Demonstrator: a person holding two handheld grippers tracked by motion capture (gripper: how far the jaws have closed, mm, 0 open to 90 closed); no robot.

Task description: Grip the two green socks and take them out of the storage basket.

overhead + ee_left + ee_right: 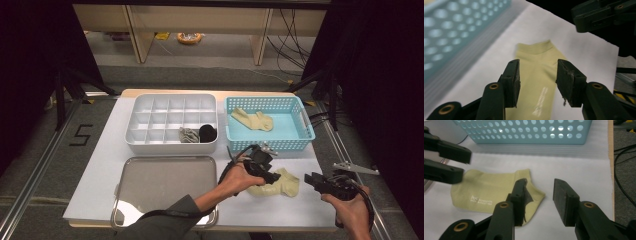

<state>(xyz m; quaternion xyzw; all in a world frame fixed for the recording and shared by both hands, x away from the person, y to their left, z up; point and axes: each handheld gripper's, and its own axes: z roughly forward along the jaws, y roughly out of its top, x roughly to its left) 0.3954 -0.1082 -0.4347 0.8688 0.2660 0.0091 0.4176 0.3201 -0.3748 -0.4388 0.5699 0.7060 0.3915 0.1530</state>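
A pale yellow sock (pixel 277 184) is lying flat on the white desk (pixel 100 165), just in front of the blue perforated basket (pixel 295 142) and to the right of the metal tray (pixel 165 172). The left gripper (pixel 272 176) is hovering over the sock with its jaws standing apart; in the left gripper view the sock (pixel 537 75) is showing between the two pads (pixel 564 77), which are not pressing on it. The right gripper (pixel 309 179) is sitting near the sock's right end, its jaws also standing apart with nothing clamped between them; in the right gripper view its left pad is overlapping the sock's edge (pixel 486 192), and the left gripper (pixel 461 163) is reaching in from the left. A second pale yellow sock (pixel 252 120) is lying inside the basket. Behind the tray, a white divided organizer (pixel 150 112) is holding a grey sock (pixel 189 134) and a black sock (pixel 208 133) in neighbouring front compartments.
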